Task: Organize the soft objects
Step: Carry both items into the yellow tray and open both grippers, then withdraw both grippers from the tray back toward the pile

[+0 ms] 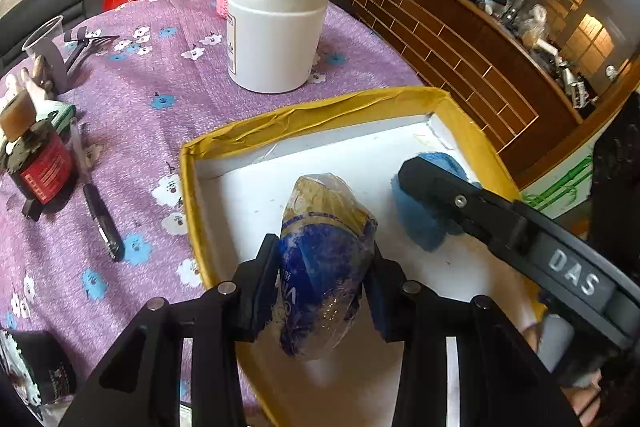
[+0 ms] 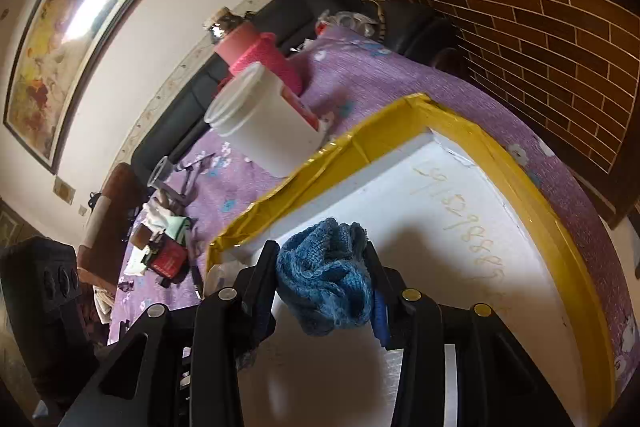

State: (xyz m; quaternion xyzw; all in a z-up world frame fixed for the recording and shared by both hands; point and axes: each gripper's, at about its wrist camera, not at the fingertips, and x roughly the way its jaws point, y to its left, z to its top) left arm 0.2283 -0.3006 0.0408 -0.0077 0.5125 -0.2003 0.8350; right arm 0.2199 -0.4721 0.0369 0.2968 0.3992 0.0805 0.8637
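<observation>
We see the left tool (image 1: 324, 287) clamped narrowly around a plastic-wrapped blue-and-yellow bundle (image 1: 326, 247), held over the white floor of a yellow-rimmed box (image 1: 320, 111). The right tool (image 2: 324, 283) grips a crumpled blue knitted cloth (image 2: 326, 287) above the same box (image 2: 400, 123), nearer its far right corner. Only the left wrist view shows both tools together, the right one (image 1: 424, 183) beside the bundle with its cloth (image 1: 416, 223). Beyond the box's far rim, a white jar (image 1: 276, 27) stands on the purple flowered worktop (image 1: 152, 107); the right wrist view adds handwritten numbers on the box floor.
</observation>
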